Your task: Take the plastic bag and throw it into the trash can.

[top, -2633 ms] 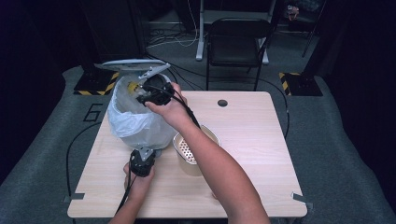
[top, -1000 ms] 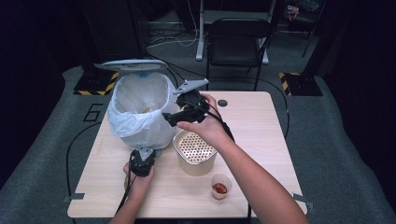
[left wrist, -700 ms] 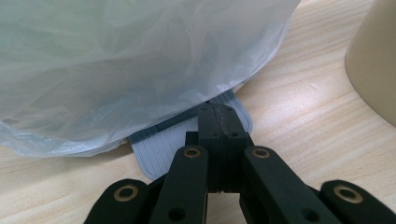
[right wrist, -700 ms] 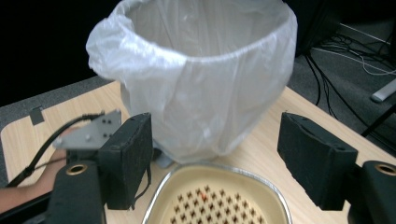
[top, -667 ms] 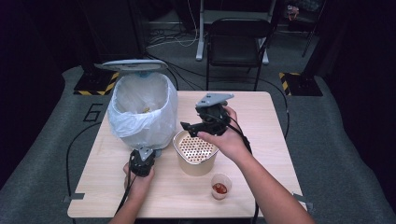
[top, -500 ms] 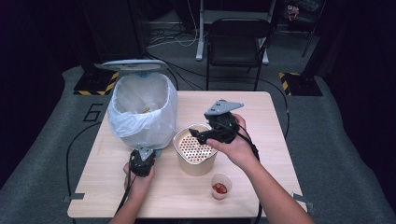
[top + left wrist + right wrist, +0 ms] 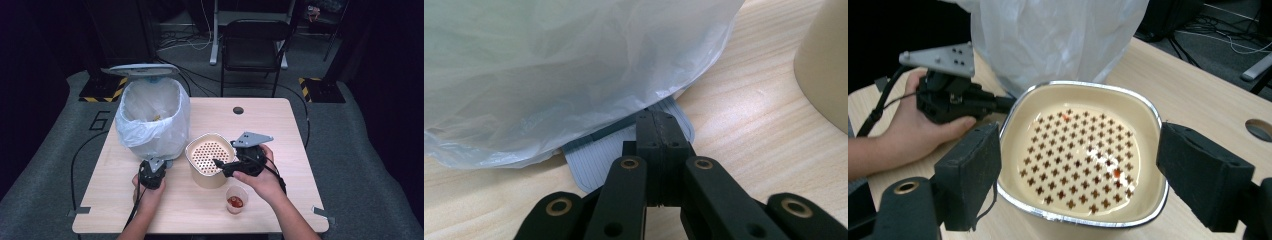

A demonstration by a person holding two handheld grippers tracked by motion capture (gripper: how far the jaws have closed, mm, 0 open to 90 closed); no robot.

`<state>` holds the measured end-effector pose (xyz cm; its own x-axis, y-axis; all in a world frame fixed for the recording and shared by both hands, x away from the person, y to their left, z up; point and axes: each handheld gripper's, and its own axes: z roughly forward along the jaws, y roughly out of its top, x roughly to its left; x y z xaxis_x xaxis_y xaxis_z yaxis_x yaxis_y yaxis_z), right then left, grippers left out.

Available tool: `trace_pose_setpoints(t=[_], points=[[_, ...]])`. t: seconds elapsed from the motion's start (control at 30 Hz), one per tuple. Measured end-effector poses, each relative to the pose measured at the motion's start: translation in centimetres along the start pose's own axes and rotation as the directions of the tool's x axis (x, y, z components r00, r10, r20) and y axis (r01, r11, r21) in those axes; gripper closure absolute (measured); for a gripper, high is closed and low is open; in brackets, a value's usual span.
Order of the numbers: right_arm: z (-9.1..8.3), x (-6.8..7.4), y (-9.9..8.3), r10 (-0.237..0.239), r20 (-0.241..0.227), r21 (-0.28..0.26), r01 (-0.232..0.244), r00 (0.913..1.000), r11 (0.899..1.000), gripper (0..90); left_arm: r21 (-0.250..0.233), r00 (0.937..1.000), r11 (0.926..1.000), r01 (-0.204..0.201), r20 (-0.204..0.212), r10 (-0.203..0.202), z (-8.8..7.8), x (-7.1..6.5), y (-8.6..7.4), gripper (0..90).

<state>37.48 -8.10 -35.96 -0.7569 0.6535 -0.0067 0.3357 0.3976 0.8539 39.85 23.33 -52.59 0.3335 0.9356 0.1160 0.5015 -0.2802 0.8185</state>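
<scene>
A cream pot (image 7: 210, 165) with a perforated insert (image 7: 1078, 150) stands mid-table; the insert carries a few red specks. My right gripper (image 7: 221, 168) hovers at the pot's right rim. In the right gripper view my right gripper (image 7: 1083, 165) has its jaws spread either side of the pot, clear of it; they have just been opening. My left gripper (image 7: 153, 164) is shut, its tips (image 7: 657, 122) resting on the grey ribbed pedal (image 7: 594, 155) of the bag-lined bin (image 7: 152, 117). The bin's lid (image 7: 144, 70) stands up.
A small clear cup of red sauce (image 7: 236, 200) sits near the front edge, just below my right hand. A round hole (image 7: 238, 110) is in the tabletop at the back. A black chair (image 7: 255, 47) stands beyond the table.
My right gripper has swung from above the bin to the right and down to the pot's rim, uncovering the sauce cup. The left gripper has stayed on the pedal.
</scene>
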Motion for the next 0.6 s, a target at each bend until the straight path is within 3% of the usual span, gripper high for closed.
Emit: trace_pose_setpoints(t=[0.4, 0.6], points=[[-0.4, 1.5, -4.2, -0.018, -0.008, 0.008, 0.018, 0.9998, 1.0, 14.4, 0.0, 1.0, 1.0, -0.001, 0.0, 0.001, 0.0, 0.0, 0.0, 89.9], [-0.6, 1.6, -6.2, 0.019, -0.02, 0.031, -0.019, 0.9996, 0.999, 14.2, 0.0, 1.0, 1.0, 0.001, 0.0, -0.001, 0.0, 0.0, 0.0, 89.9]])
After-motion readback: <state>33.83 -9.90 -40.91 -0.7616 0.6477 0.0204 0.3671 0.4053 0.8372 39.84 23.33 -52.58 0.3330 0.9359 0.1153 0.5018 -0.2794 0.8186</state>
